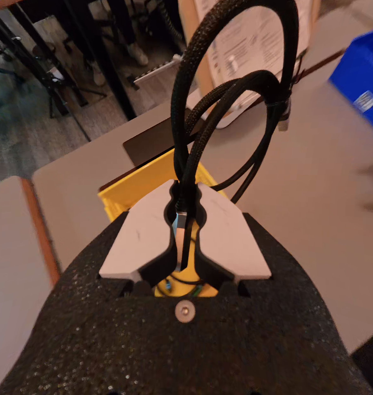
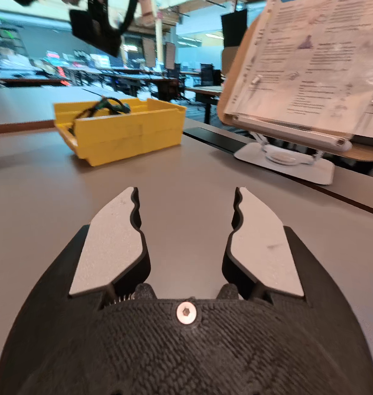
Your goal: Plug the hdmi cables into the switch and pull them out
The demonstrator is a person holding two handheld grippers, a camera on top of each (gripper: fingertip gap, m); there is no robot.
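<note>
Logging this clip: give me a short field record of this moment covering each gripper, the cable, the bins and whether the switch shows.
left gripper: shut on the HDMI cable, held above the yellow bin
cable: black, braided, coiled and tied; silver plug between the fingers
right gripper: open, holding nothing, low over the table
yellow bin contents: thin wires
other items: document stand, blue bin
switch: not visible in either view
</note>
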